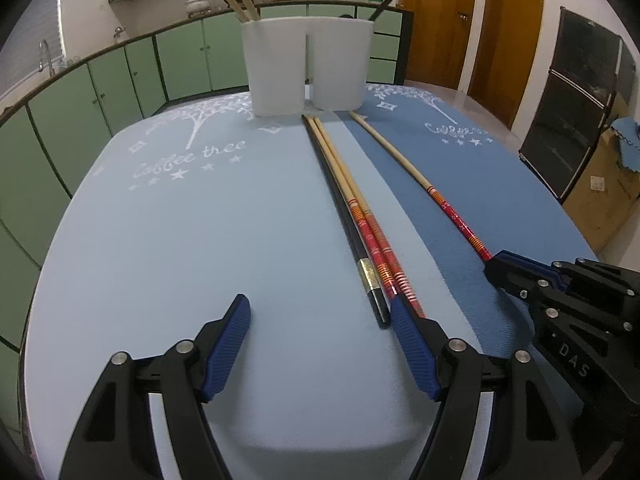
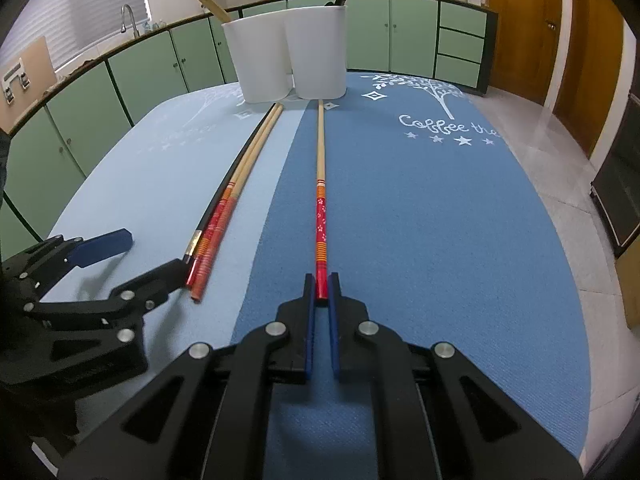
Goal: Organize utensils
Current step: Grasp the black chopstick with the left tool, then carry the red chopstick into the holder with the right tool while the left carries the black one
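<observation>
Clamped in the right gripper (image 2: 322,286), a lone red-handled chopstick (image 2: 320,184) lies along the desk (image 2: 440,220), tip toward the white holders (image 2: 284,56) at the far edge. Left gripper (image 1: 320,312) gapes wide beside three chopsticks (image 1: 352,208), holding nothing. Next, likely: lift and drop it into a holder.

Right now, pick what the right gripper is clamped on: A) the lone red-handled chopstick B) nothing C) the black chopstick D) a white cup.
A: the right gripper is shut on the red end of the lone chopstick, apart from the group of three.
</observation>
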Tool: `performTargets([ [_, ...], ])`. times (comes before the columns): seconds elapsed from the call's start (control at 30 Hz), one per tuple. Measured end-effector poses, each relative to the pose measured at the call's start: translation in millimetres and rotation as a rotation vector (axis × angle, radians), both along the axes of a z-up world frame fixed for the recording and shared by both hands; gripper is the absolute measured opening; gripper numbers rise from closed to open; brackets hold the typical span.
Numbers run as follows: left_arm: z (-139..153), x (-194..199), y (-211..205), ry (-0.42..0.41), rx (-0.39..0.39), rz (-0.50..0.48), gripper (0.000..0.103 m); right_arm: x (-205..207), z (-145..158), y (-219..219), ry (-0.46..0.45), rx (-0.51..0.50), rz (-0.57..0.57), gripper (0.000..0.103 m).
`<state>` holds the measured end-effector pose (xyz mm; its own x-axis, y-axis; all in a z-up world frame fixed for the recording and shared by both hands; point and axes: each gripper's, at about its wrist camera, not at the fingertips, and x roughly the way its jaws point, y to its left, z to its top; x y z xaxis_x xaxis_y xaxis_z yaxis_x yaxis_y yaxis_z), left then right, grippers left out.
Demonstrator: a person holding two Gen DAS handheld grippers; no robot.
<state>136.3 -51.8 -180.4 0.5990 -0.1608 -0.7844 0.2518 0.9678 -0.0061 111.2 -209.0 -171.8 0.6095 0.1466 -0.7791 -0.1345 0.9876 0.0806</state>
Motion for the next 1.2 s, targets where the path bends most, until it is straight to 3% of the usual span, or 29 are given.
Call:
performTargets([
  [0.2,-1.7,0.2,5.5,-0.002,0.058,0.045,0.076,1.7,-0.2,1.7,0.0,0.003,-0.001,0.005],
  [0.4,0.7,-2.4,24.8,0.0,0.008,0.088,0.076,0.6,-0.2,0.3,-0.002,0.005,0.001,0.006],
  [0.63,-0.6,0.7,16.7,0.001,0.007,0.076,0.074,0.7,-1.3,-3.2,0.0,0.021,0.002,0.006],
  [0.7,-0.2,1.4,14.9,-0.004,0.008,0.067,0.063,0.8,-1.7,-2.9,-0.001,0.02,0.004,0.007],
  [0.77,0.8,1.2,13.3,-0.011,0.004,0.065,0.042,0.9,-1.9,-2.6,-0.002,0.019,0.005,0.007],
  [0.8,1.5,1.0,12.7,-0.014,-0.001,0.063,0.037,1.1,-1.9,-3.3,-0.001,0.02,0.005,0.007],
  [0.87,1.9,0.4,10.3,-0.014,-0.013,0.054,0.01,1.0,-2.0,-4.2,-0.001,0.026,0.006,0.006],
  [1.2,8.3,-6.7,6.6,-0.022,-0.025,0.064,0.006,0.9,-1.0,-5.4,-0.003,0.038,0.004,0.005],
])
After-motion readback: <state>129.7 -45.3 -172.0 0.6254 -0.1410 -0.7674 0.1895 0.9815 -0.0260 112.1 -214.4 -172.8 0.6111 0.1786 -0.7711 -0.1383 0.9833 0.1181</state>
